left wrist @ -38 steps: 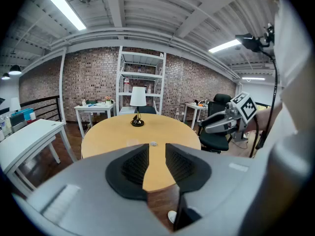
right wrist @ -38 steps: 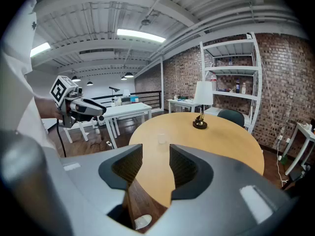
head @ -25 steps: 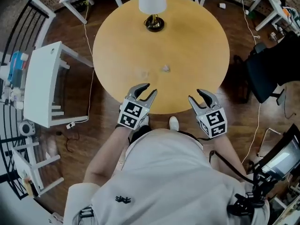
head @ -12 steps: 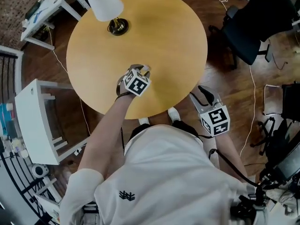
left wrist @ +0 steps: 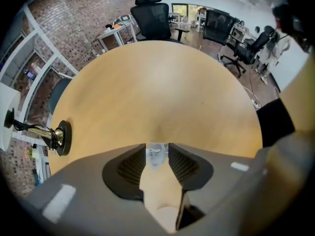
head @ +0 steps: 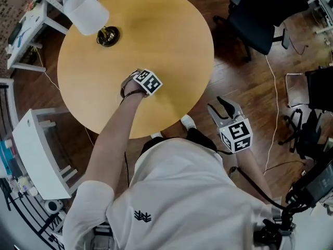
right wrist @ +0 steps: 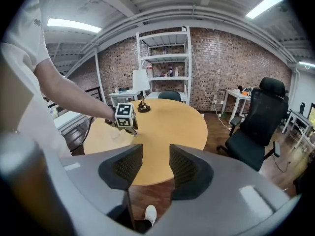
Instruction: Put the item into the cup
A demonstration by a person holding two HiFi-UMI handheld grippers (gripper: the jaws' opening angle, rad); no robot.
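My left gripper [head: 131, 78] reaches out over the round wooden table [head: 171, 46], its marker cube facing up. In the left gripper view its jaws [left wrist: 157, 149] are drawn in on a small pale, translucent item [left wrist: 156, 156] that fills the gap between the pads, right at the tabletop. From the right gripper view, a faint clear shape, probably the cup [right wrist: 116, 133], stands on the table just left of the left gripper [right wrist: 130, 130]. My right gripper [head: 219, 106] hangs open and empty off the table's near edge, above the floor.
A lamp with a white shade [head: 86, 12] and dark round base [left wrist: 59, 137] stands at the table's far left. A black office chair [head: 260, 14] is beyond the table's right side. A white shelf unit [head: 36, 150] sits on the floor at left.
The left arm stretched forward from the near edge onto the table and its jaws came in around the small item. The right gripper stayed by the edge. The head view swung right.
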